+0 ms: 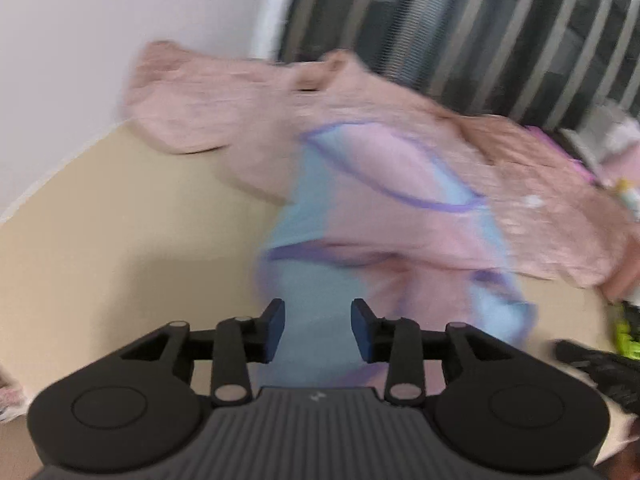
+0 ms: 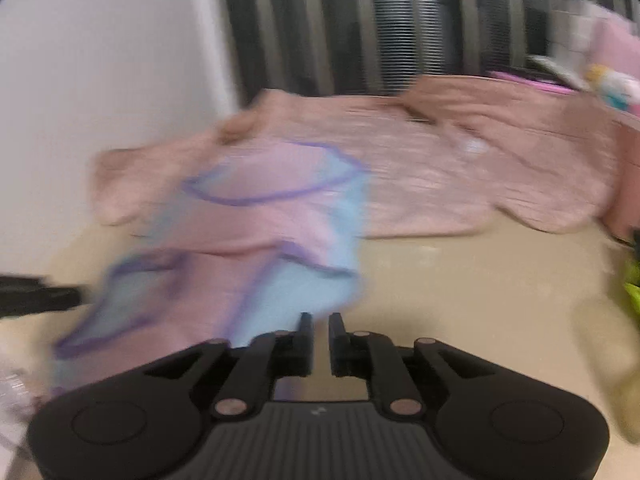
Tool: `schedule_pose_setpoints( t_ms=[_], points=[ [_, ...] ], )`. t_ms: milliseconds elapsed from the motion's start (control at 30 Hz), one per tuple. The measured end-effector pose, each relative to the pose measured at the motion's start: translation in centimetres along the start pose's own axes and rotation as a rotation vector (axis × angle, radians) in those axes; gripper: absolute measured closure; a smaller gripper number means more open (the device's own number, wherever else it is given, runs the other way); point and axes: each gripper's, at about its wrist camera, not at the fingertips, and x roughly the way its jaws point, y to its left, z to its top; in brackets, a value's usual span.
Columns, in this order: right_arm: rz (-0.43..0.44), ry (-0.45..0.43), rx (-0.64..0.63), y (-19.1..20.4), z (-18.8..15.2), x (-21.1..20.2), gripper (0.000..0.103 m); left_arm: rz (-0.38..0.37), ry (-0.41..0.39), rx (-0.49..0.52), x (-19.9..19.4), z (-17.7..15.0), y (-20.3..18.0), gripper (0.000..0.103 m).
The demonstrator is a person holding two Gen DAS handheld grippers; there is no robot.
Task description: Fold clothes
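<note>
A light blue and pink garment with purple trim (image 1: pixel 384 216) lies crumpled on the beige surface (image 1: pixel 120 232), partly over a larger pink garment (image 1: pixel 224 104). My left gripper (image 1: pixel 318 330) is open just above the blue part at its near end, holding nothing. In the right wrist view the same blue and pink garment (image 2: pixel 260 240) lies left of centre, with the large pink garment (image 2: pixel 460 160) behind it. My right gripper (image 2: pixel 318 338) has its jaws slightly apart at the garment's near right edge, with no cloth between them. Both views are blurred.
A white wall (image 1: pixel 80 40) stands at the left and dark vertical bars (image 1: pixel 480 32) at the back. Black and lime green items (image 1: pixel 624 336) lie at the right edge. The left gripper's black body (image 2: pixel 36 294) shows at the left of the right view.
</note>
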Motion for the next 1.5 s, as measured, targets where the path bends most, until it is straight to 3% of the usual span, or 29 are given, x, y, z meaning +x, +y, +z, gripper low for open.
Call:
schedule_pose_setpoints(
  t_ms=[100, 200, 300, 400, 433, 533, 633, 733, 833, 967, 1000, 1033, 1067, 1233, 1267, 1333, 1500],
  points=[
    [0.028, 0.033, -0.067, 2.0, 0.4, 2.5, 0.086, -0.101, 0.037, 0.051, 2.6, 0.8, -2.8, 0.064],
    [0.036, 0.059, -0.078, 3.1, 0.5, 4.5, 0.086, -0.053, 0.104, 0.107, 6.1, 1.3, -4.9, 0.065],
    [0.005, 0.074, -0.097, 3.7, 0.7, 5.5, 0.086, -0.056, 0.113, 0.061, 7.5, 1.5, -4.4, 0.068],
    [0.006, 0.094, -0.092, 3.8, 0.7, 6.6, 0.074, -0.154, 0.106, -0.012, 7.5, 1.4, -2.9, 0.097],
    [0.01, 0.087, -0.093, 3.8, 0.8, 6.8, 0.074, -0.18, 0.105, -0.035, 7.5, 1.3, -2.4, 0.101],
    [0.006, 0.082, -0.094, 3.8, 1.0, 7.5, 0.076, -0.158, 0.075, -0.082, 7.4, 1.2, -1.5, 0.102],
    [0.006, 0.078, -0.094, 3.5, 1.4, 8.1, 0.099, -0.203, 0.037, -0.17, 6.6, 1.2, 0.1, 0.102],
    [0.037, 0.058, -0.096, 3.5, 1.7, 7.8, 0.103, -0.207, 0.02, -0.196, 5.4, 1.0, 0.9, 0.102],
    [0.034, 0.012, -0.125, 3.9, 1.8, 6.6, 0.103, -0.231, 0.002, -0.21, 3.9, 0.7, 1.3, 0.102],
    [0.058, 0.004, -0.109, 3.6, 1.8, 5.8, 0.099, -0.22, 0.027, -0.14, 3.3, 0.3, 0.9, 0.097],
    [0.061, 0.012, -0.1, 3.5, 1.8, 5.9, 0.094, -0.208, 0.032, -0.135, 3.6, 0.3, 0.9, 0.088],
    [0.059, 0.022, -0.097, 3.5, 1.9, 6.4, 0.078, -0.195, 0.037, -0.13, 3.8, 0.3, 0.9, 0.077],
    [0.056, 0.034, -0.095, 3.5, 2.0, 6.9, 0.069, -0.182, 0.042, -0.124, 4.0, 0.3, 0.9, 0.073],
    [0.042, 0.049, -0.149, 5.2, 2.3, 9.0, 0.074, -0.182, 0.046, -0.1, 5.1, 1.1, 0.8, 0.072],
    [0.026, 0.059, -0.16, 5.5, 2.1, 9.4, 0.086, -0.179, 0.05, -0.087, 5.3, 1.1, 0.6, 0.072],
    [-0.007, 0.056, -0.173, 6.0, 1.8, 9.9, 0.098, -0.174, 0.059, -0.063, 5.7, 1.1, 0.1, 0.079],
    [-0.038, 0.003, -0.126, 5.5, 1.8, 7.8, 0.101, -0.203, 0.068, -0.083, 5.7, 0.7, 0.3, 0.086]
  ],
)
